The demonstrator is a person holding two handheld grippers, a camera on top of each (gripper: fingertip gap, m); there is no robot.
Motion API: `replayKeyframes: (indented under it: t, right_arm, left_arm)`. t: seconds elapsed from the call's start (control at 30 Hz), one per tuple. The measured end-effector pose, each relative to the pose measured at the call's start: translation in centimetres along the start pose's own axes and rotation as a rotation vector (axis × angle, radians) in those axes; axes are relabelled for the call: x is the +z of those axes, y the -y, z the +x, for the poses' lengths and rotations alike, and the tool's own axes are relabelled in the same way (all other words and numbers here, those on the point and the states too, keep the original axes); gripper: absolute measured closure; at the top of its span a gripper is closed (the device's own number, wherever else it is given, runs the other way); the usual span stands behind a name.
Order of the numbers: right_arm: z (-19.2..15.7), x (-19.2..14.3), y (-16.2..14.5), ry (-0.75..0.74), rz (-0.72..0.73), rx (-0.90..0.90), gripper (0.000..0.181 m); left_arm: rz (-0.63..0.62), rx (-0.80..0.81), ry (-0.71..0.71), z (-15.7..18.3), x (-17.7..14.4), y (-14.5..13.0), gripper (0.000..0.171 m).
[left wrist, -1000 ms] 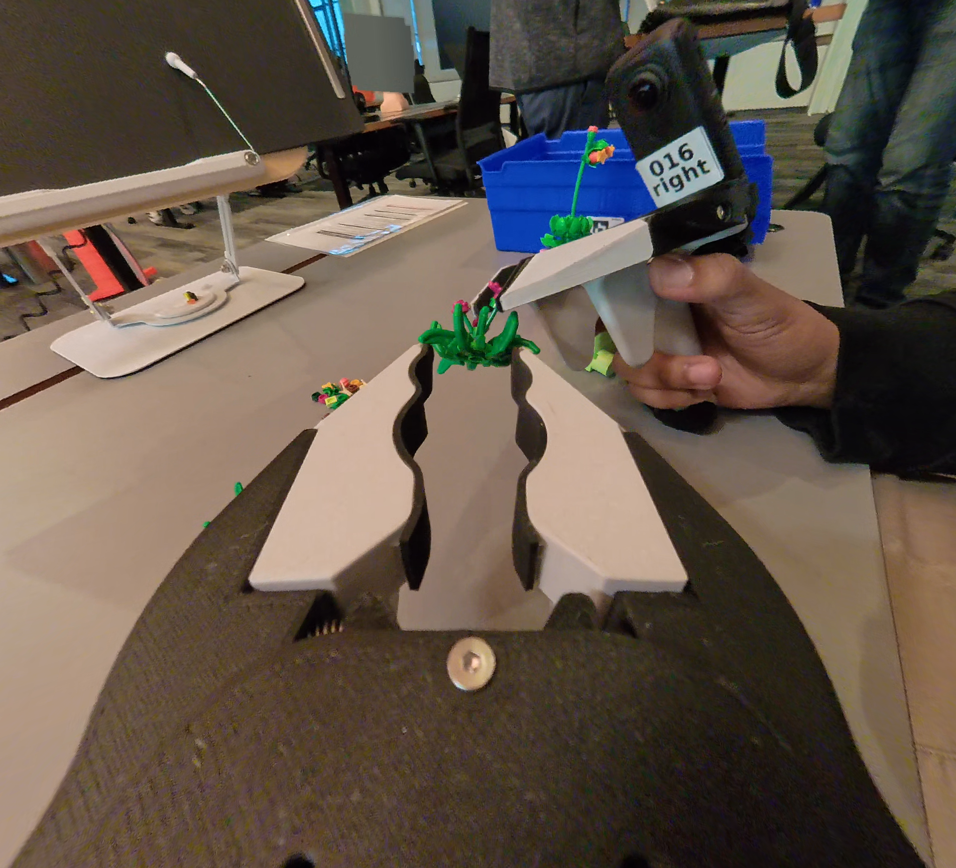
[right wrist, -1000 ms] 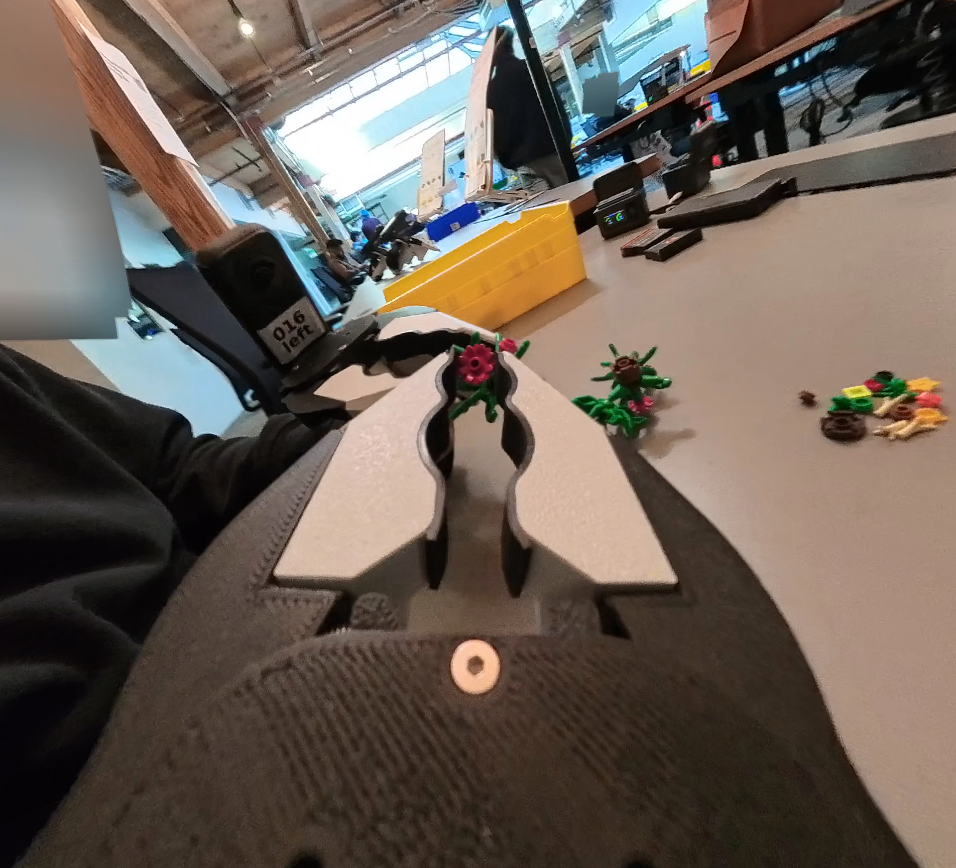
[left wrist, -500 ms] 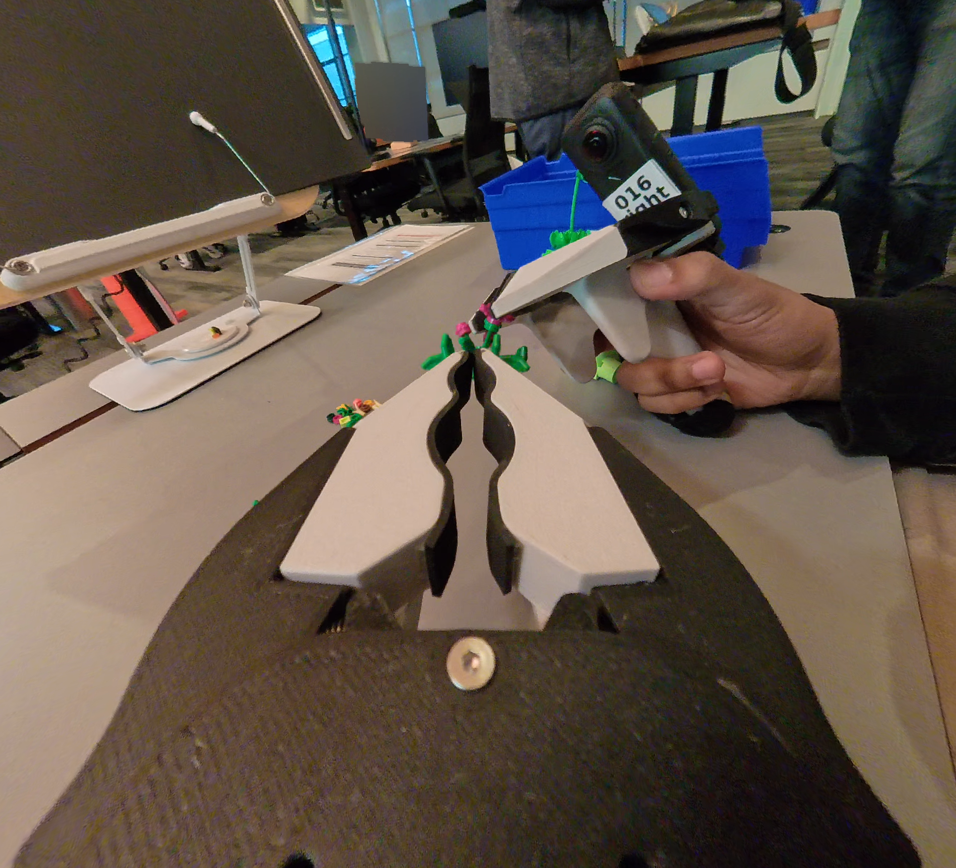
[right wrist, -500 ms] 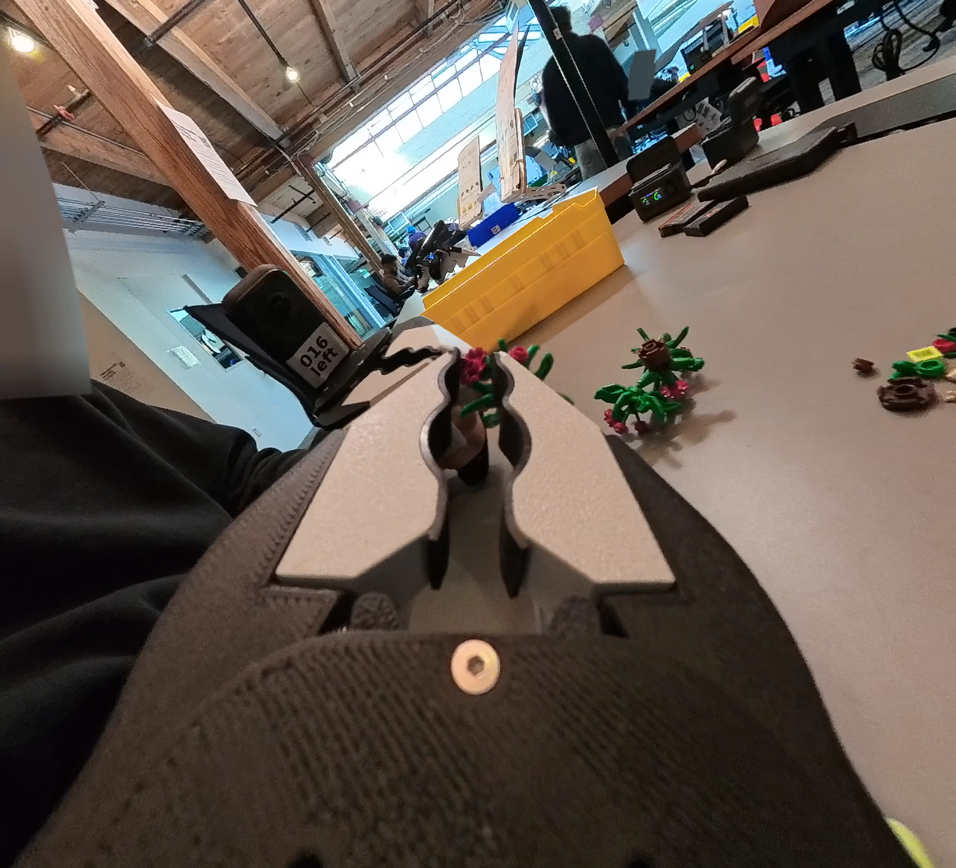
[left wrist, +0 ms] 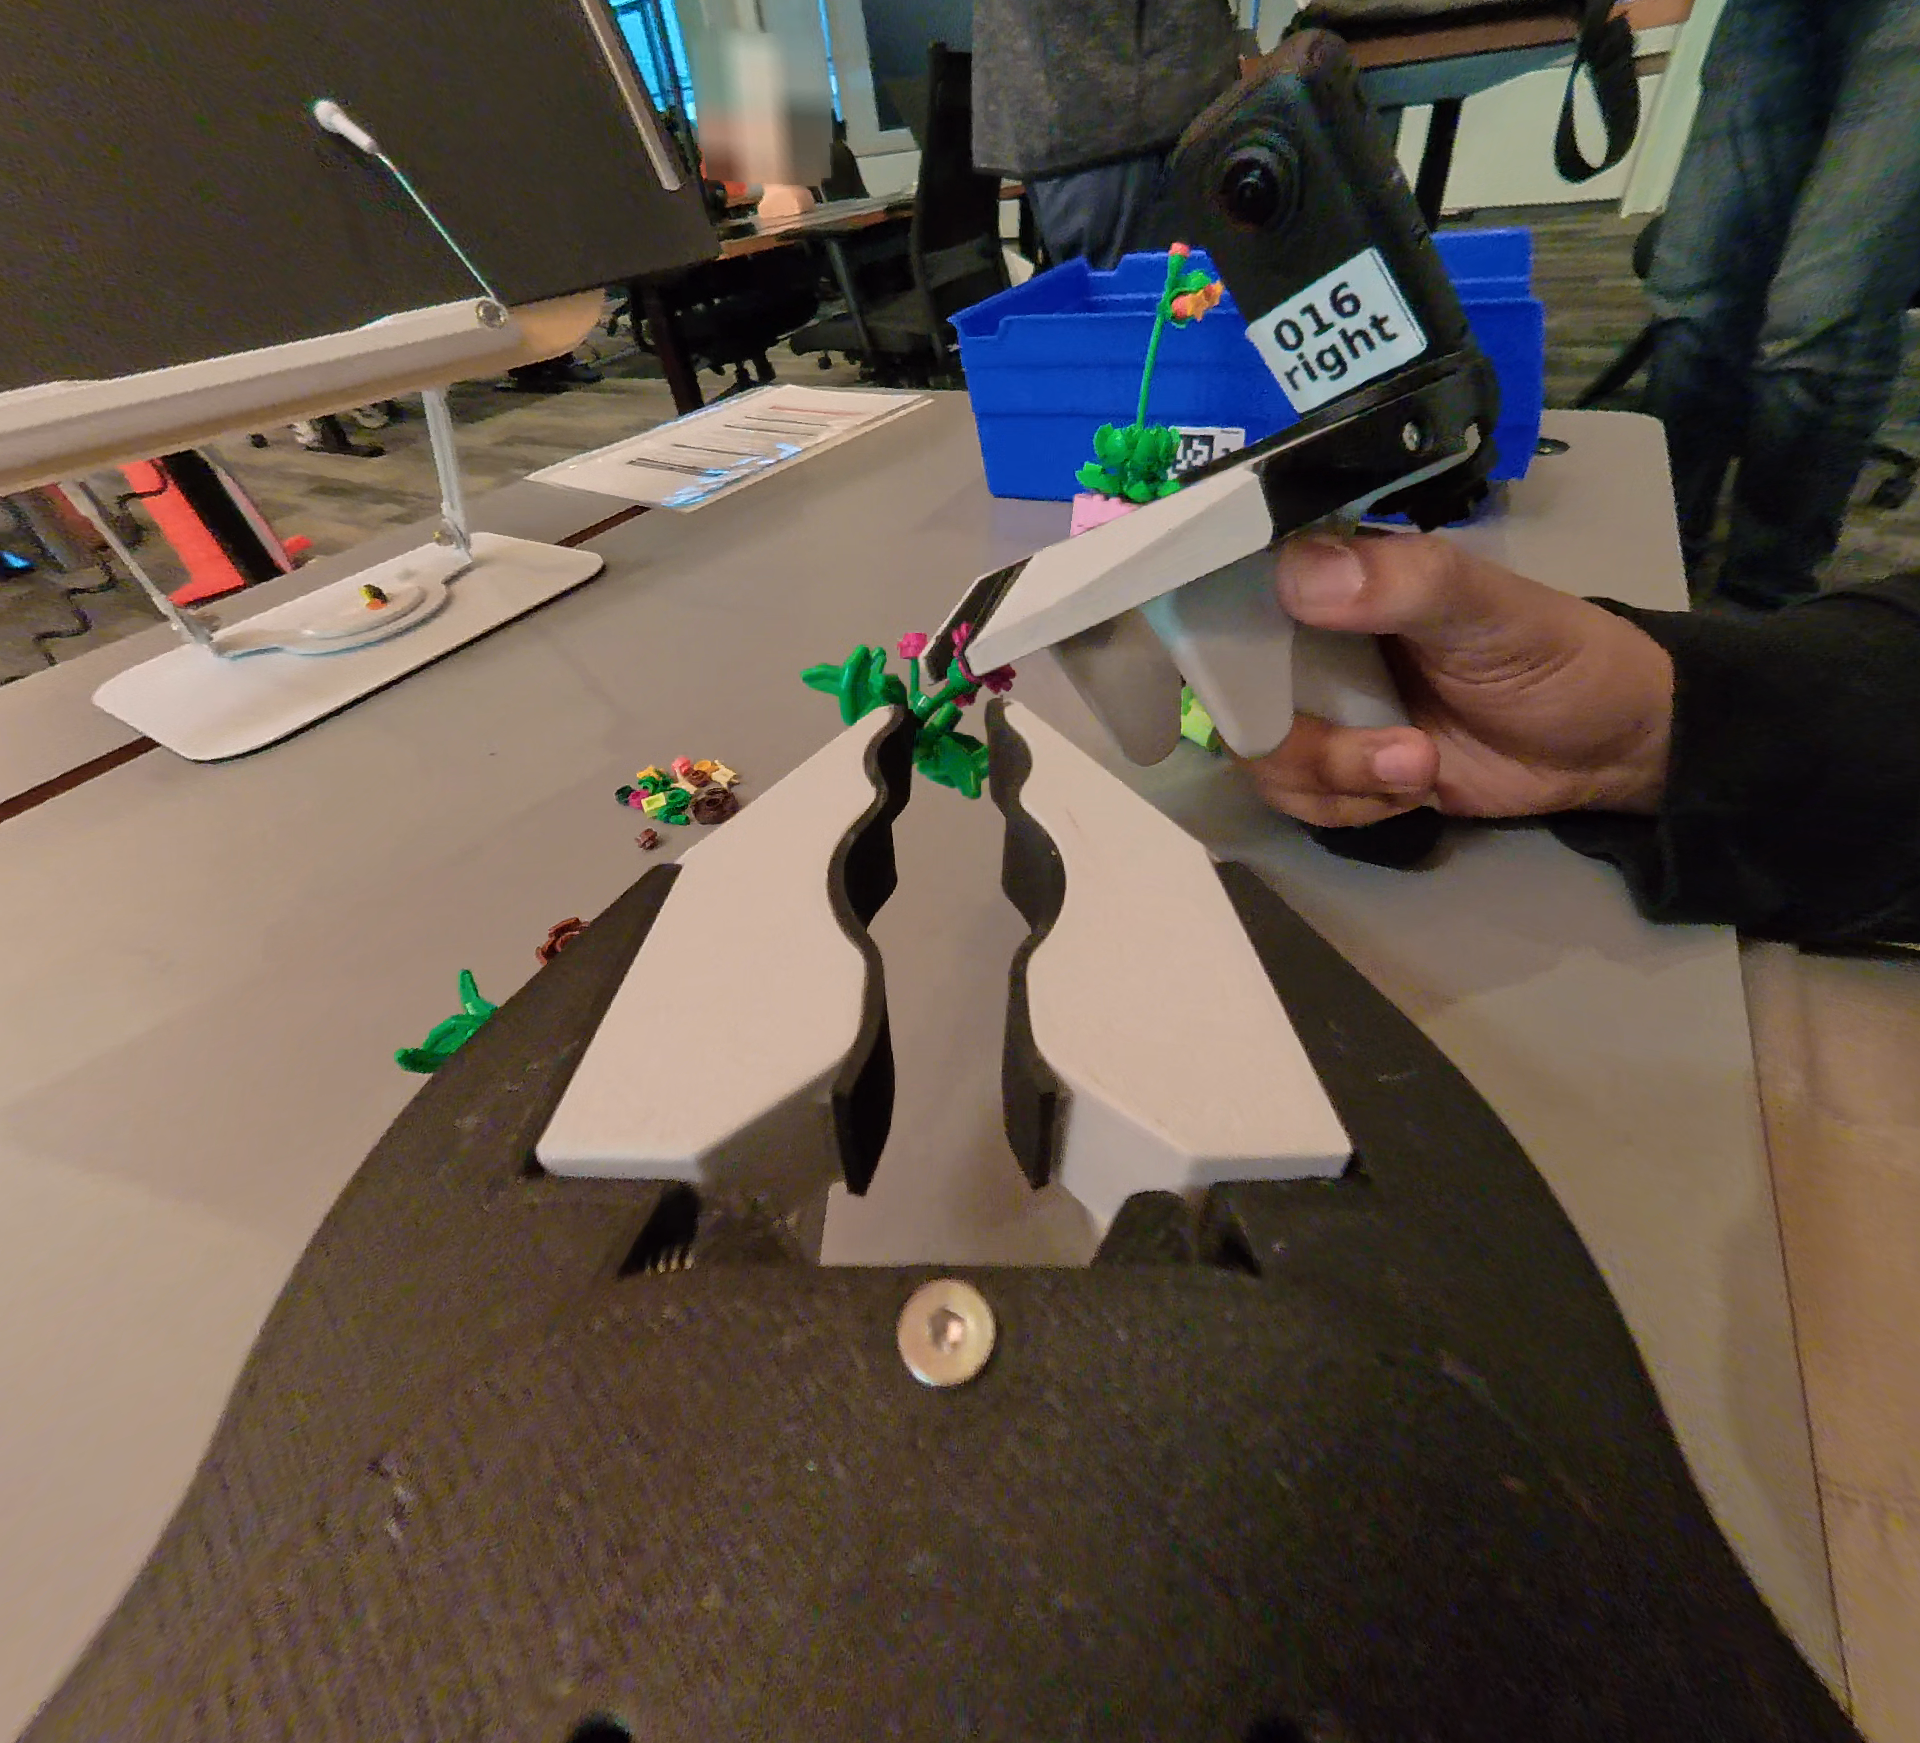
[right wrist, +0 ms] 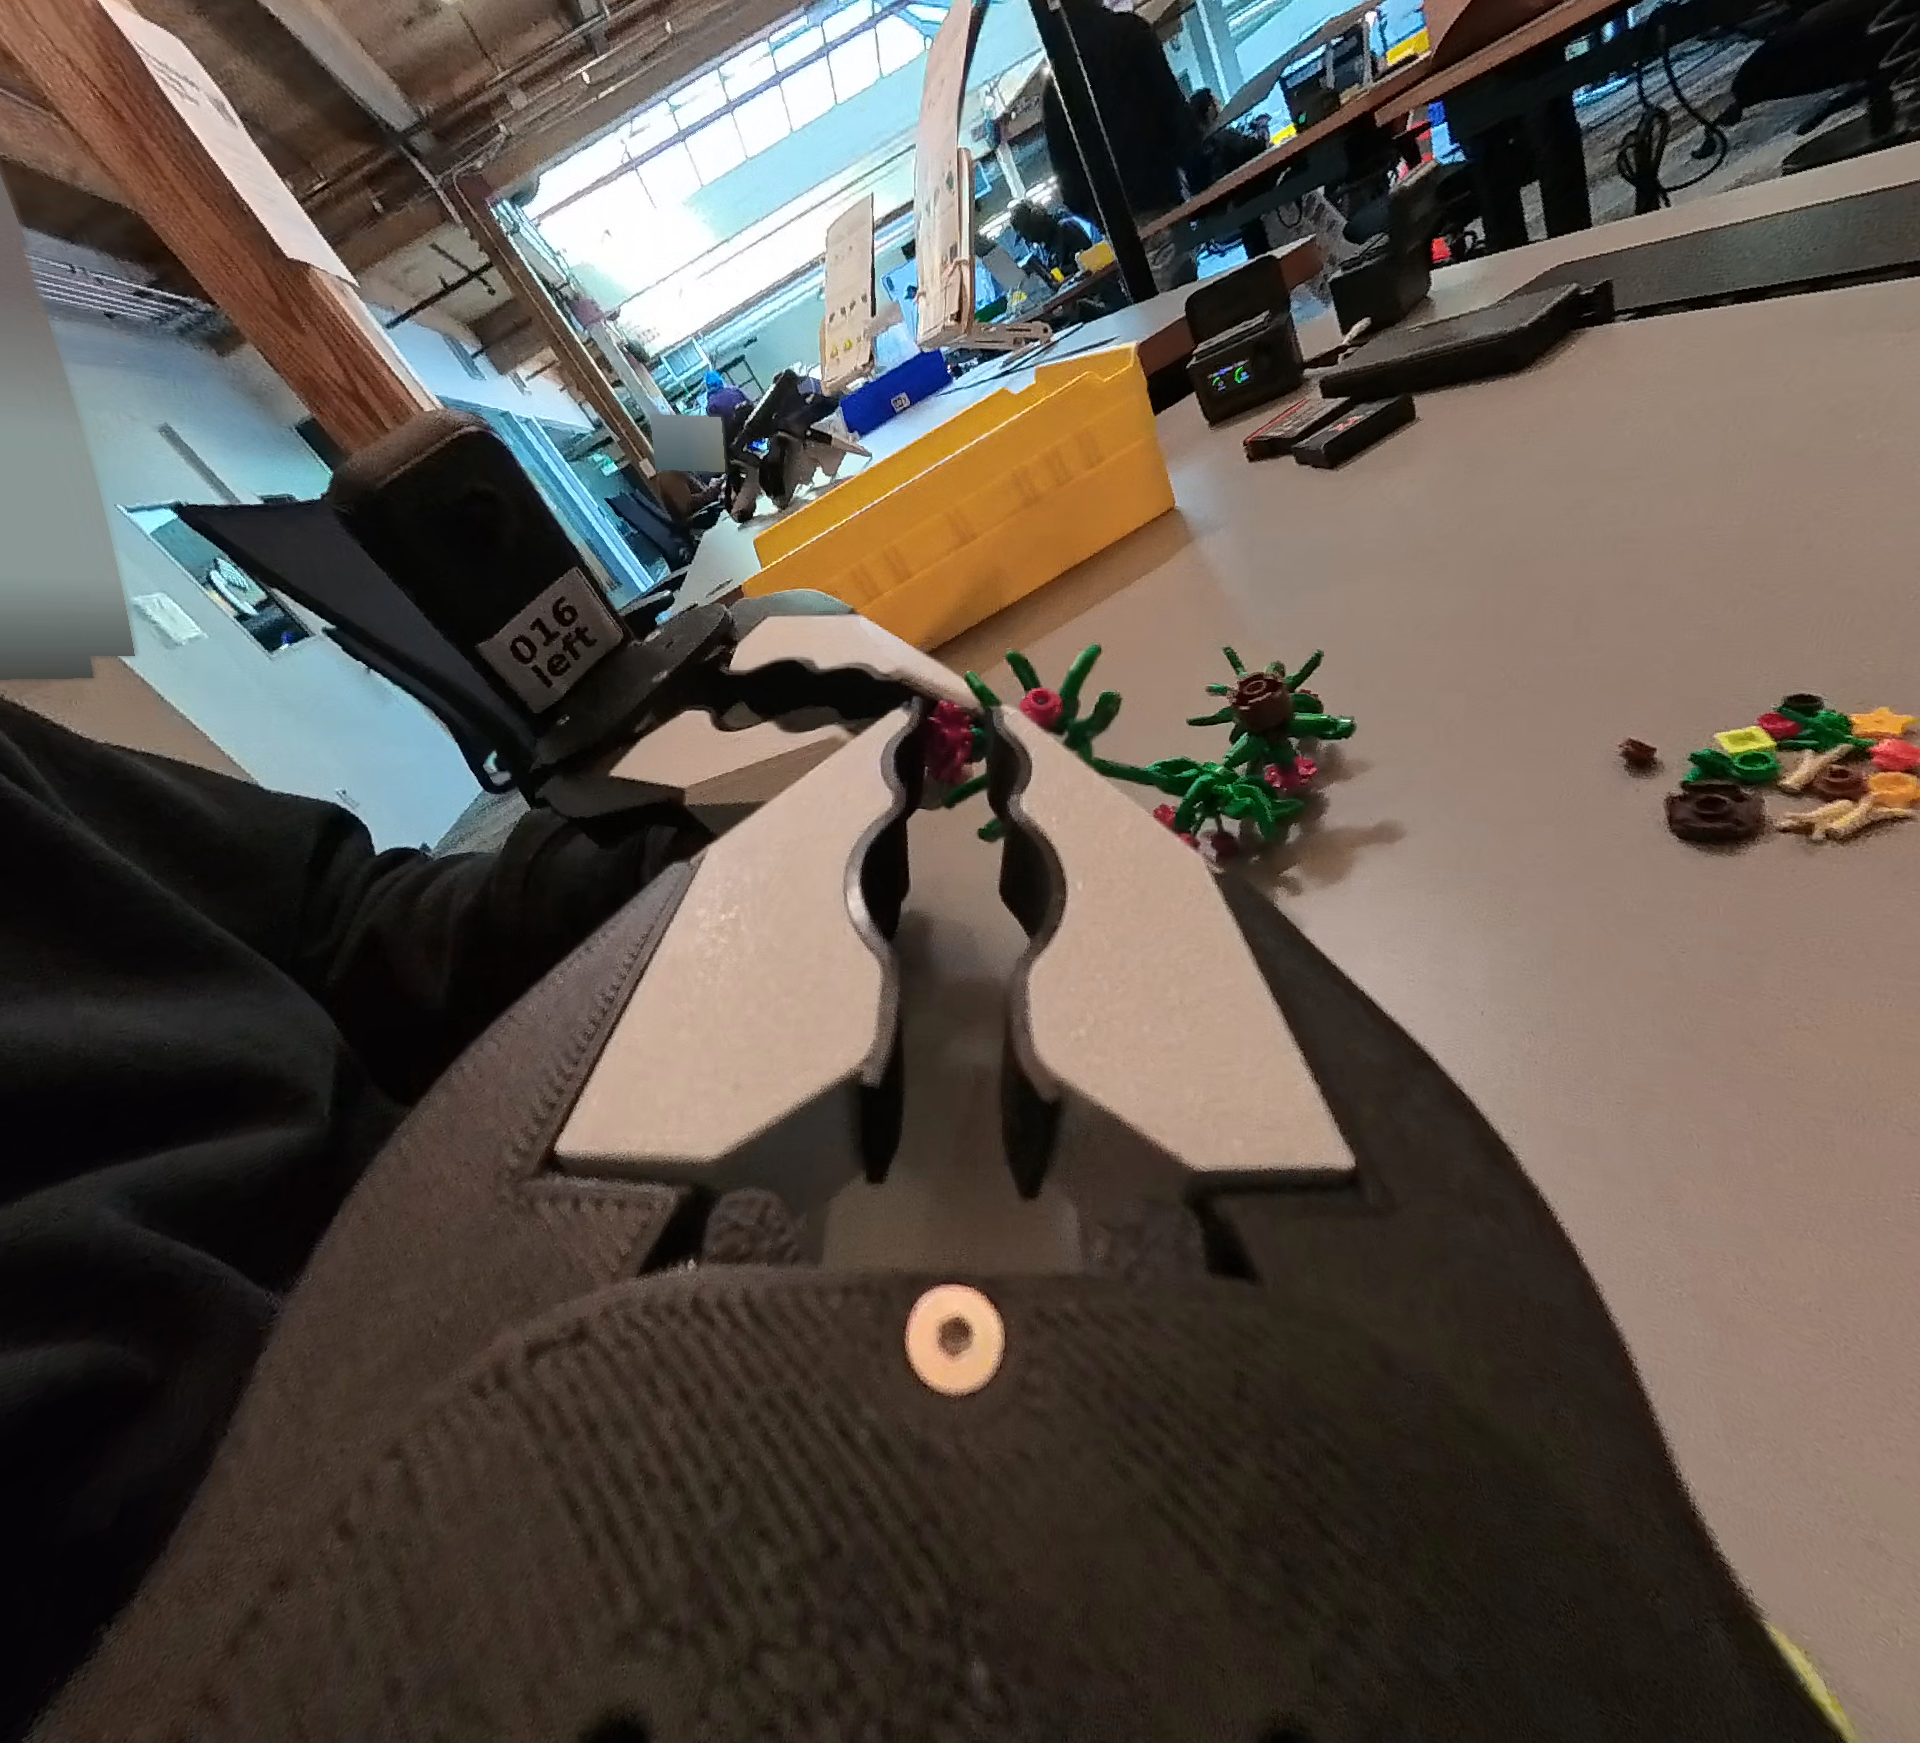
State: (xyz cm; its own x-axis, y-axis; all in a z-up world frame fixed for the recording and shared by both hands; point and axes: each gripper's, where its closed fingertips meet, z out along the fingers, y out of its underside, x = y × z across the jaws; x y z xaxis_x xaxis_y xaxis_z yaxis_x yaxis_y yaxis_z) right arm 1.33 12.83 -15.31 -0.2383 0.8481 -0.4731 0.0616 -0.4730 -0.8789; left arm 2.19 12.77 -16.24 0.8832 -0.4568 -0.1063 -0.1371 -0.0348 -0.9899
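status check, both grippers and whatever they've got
Right gripper shut on green flower sprig. Left gripper open around the same sprig. Second sprig and loose pieces lie apart on the table.

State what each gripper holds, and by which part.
The right gripper is shut on the small green plastic plant sprig with magenta flowers, gripped at its flowered top. The left gripper is open; the sprig's lower leaves sit between its fingers.
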Motion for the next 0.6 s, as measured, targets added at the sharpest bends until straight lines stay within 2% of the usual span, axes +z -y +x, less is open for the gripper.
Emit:
replayKeyframes:
  t: [0.07,0.3,0.4,0.6]
  right_arm:
    - [-0.1,0.0,0.0,0.008,0.003,0.003,0.172]
    - [-0.1,-0.2,0.1,0.022,0.011,0.018,0.174]
    - [-0.2,-0.3,0.4,0.025,0.029,0.006,0.166]
    - [0.6,-0.9,1.0,-0.086,0.051,-0.116,0.16]
  left_arm:
    - [-0.007,0.01,0.02,-0.1,0.1,-0.1,0.169]
    - [-0.027,0.142,0.058,0.1,0.1,-0.4,0.171]
    - [-0.028,0.199,0.104,-0.3,0.1,-0.5,0.171]
    - [-0.018,0.231,0.157,-1.0,-0.1,-0.4,0.171]
